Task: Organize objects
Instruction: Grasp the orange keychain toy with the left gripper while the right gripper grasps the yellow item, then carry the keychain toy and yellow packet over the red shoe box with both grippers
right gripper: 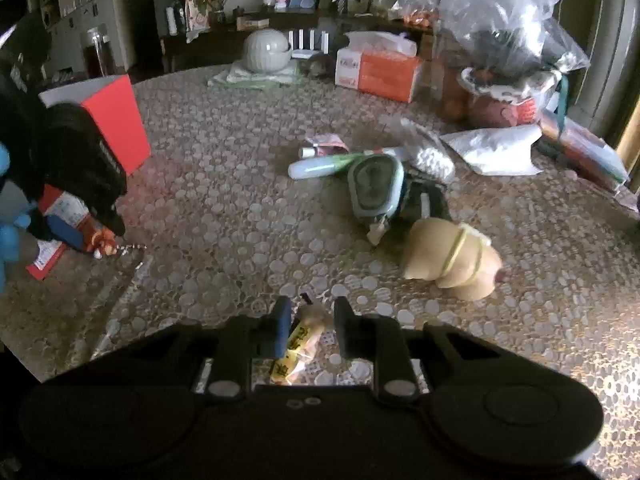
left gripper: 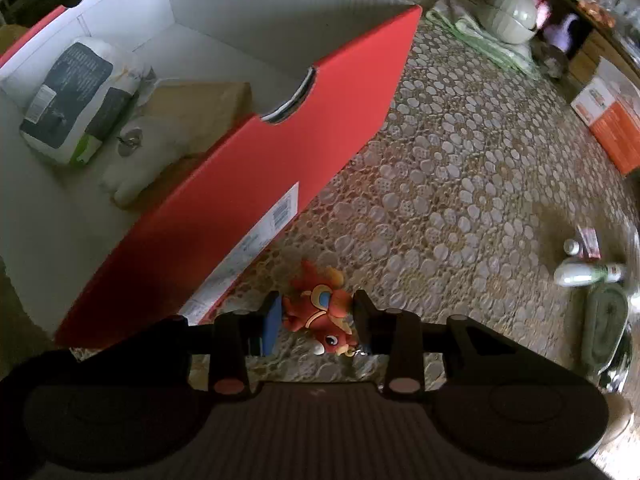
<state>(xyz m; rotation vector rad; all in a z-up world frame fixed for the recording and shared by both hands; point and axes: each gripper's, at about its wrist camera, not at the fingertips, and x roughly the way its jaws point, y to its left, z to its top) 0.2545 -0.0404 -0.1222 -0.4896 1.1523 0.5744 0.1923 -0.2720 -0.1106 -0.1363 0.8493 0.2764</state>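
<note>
My left gripper (left gripper: 316, 316) has both pads pinched on the red fish toy (left gripper: 320, 312), low over the tablecloth (left gripper: 460, 180). The red box (left gripper: 240, 200) sits up-left of it, open, w/ a white pouch (left gripper: 76, 96) inside. I'd lift clear of the box wall first, then cross over and drop. My right gripper (right gripper: 308, 328) is closed on a yellow packet (right gripper: 298, 344). Only the right view shows the beige bundle (right gripper: 448, 256) and tissue box (right gripper: 376, 70) beyond.
</note>
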